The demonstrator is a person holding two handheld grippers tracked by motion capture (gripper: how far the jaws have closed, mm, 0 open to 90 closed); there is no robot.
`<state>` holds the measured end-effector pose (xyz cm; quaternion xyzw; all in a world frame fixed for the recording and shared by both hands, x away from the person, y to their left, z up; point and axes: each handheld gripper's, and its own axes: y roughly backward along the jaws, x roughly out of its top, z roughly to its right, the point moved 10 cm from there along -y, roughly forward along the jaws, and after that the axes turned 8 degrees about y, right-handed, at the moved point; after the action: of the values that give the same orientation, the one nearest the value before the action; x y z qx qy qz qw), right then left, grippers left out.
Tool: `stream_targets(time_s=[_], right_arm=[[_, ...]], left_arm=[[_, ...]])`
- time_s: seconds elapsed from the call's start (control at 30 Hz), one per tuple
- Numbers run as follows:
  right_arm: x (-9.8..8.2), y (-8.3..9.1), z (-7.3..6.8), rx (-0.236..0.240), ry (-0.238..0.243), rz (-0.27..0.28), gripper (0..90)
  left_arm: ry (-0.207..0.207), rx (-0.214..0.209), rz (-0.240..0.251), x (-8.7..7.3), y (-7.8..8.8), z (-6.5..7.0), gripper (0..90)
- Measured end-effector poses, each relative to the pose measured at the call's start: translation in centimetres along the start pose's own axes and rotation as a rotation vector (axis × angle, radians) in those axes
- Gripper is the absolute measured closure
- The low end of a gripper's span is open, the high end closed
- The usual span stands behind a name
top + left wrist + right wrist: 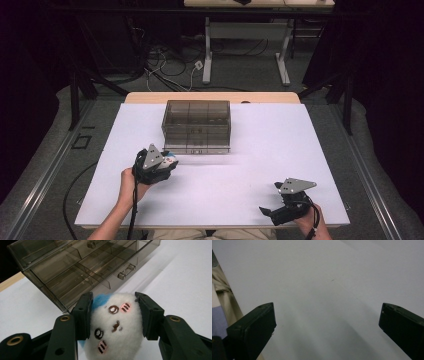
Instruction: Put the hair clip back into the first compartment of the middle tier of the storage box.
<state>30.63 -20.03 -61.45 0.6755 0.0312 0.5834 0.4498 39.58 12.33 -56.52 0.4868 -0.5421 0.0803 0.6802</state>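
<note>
A: What is the biggest thing here?

B: The white table (260, 150). It has a bare wood edge on the far side.

A: And on the table?

B: A smoky see-through box (196, 125) sits toward the far side, a little left of the middle. It has walls inside that cut it into small spaces. On its near face there are little handles (127, 271).

A: Where are the two grippers?

B: The left gripper (113, 315) is just near the box, by its near left corner. The right gripper (280, 207) is far away from it, at the near right part of the table.

A: Is the left one holding something?

B: Yes. It pinches a soft toy (113, 325), one jaw on each side. The toy is white and fluffy, with a drawn face, pink cheeks and a blue patch.

A: And the right one?

B: Its jaws are spread wide. Between them is just the white table.
</note>
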Motion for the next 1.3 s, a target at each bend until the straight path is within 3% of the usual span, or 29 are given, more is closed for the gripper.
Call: stream_targets(time_s=[0.47,0.53,0.57,0.77,1.3], right_arm=[[0.0,0.0,0.0,0.001,0.004,0.001,0.5],[0.0,0.0,0.1,-0.003,0.005,-0.001,0.5],[0.0,0.0,0.1,-0.003,0.004,-0.001,0.5],[0.0,0.0,0.0,0.001,0.003,0.003,0.5],[0.0,0.0,0.0,0.0,0.003,0.0,0.5]], left_arm=[[0.0,-0.011,0.033,1.6,-0.6,-0.3,51.2],[-0.022,0.001,0.033,1.8,-0.7,-0.7,51.2],[-0.006,-0.009,0.04,1.9,-0.9,-0.6,51.2],[0.002,-0.012,0.052,2.5,-1.6,-1.1,51.2],[-0.046,-0.031,0.083,3.8,-3.1,-1.8,51.3]])
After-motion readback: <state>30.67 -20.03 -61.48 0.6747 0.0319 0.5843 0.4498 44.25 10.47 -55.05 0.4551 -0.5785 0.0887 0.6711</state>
